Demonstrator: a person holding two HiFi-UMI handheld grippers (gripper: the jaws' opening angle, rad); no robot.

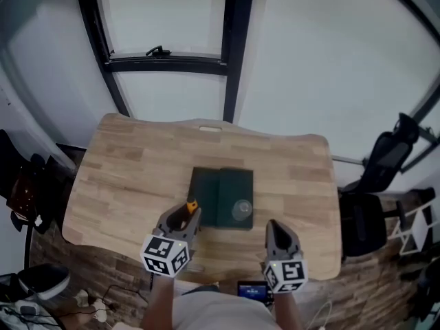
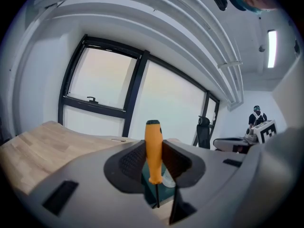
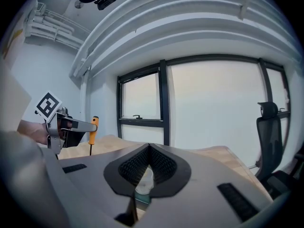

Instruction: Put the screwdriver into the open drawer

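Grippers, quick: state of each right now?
Left gripper: fingers shut on the screwdriver, gripped by its orange handle.
Right gripper: fingers shut, nothing between them.

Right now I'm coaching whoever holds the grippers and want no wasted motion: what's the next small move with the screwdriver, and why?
Probably ease the left gripper forward and slightly right, over the dark green box. Its fingers clamp the orange screwdriver upright, shaft down, at the box's near-left corner, not yet above it. The drawer opening itself isn't clear from here.
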